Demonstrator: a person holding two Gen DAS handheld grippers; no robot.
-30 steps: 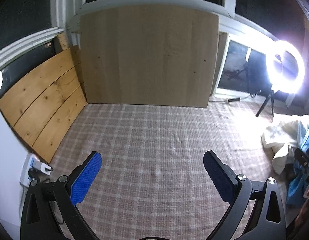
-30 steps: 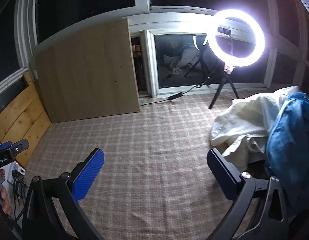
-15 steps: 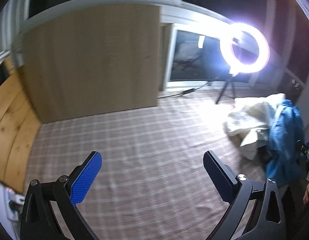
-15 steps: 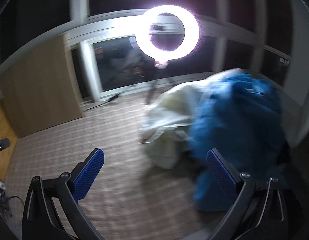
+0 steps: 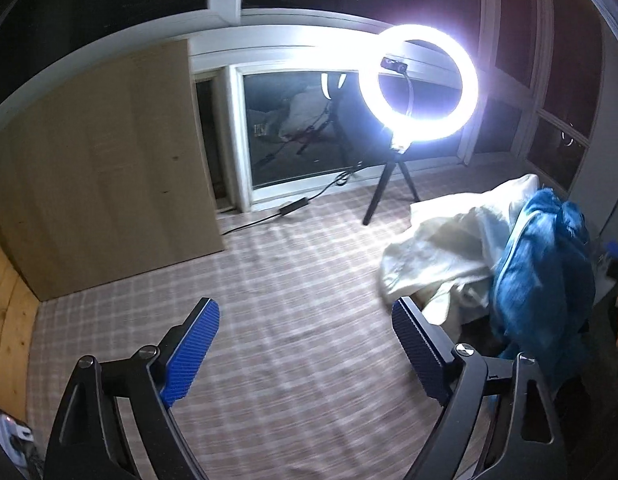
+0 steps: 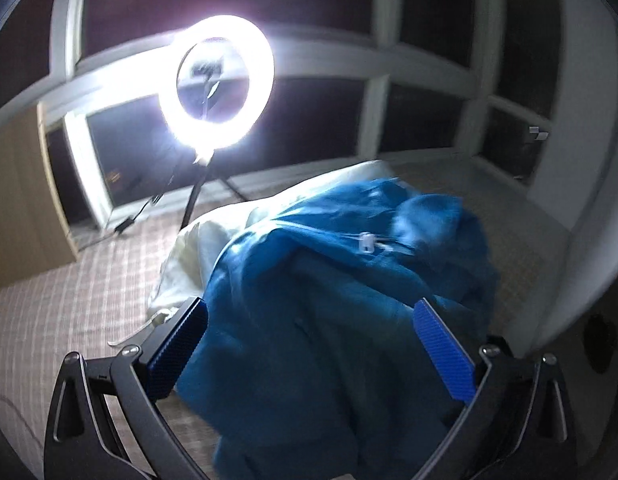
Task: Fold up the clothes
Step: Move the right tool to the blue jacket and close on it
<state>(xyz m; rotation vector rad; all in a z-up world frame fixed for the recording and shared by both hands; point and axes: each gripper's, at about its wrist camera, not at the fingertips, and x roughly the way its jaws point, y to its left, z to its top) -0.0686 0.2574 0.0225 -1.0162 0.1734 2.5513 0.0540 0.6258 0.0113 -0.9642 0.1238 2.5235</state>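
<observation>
A crumpled blue garment [image 6: 341, 300] lies heaped on the plaid cloth [image 5: 269, 280], partly over a cream garment [image 5: 441, 248] that sits between it and the ring light [image 5: 419, 84]. The right claw [image 6: 309, 344] hangs above the blue garment, jaws wide, pads apart from the fabric. The left claw [image 5: 305, 344] is on the side of the cream garment away from the blue one, over bare plaid; its jaws are closing, nothing between them. Beyond, left of the ring light, a wooden board [image 5: 105, 168] leans upright.

Dim room, ring light [image 5: 419, 84] blown out with glare, motion blur, fisheye-bent edges, dark corners
</observation>
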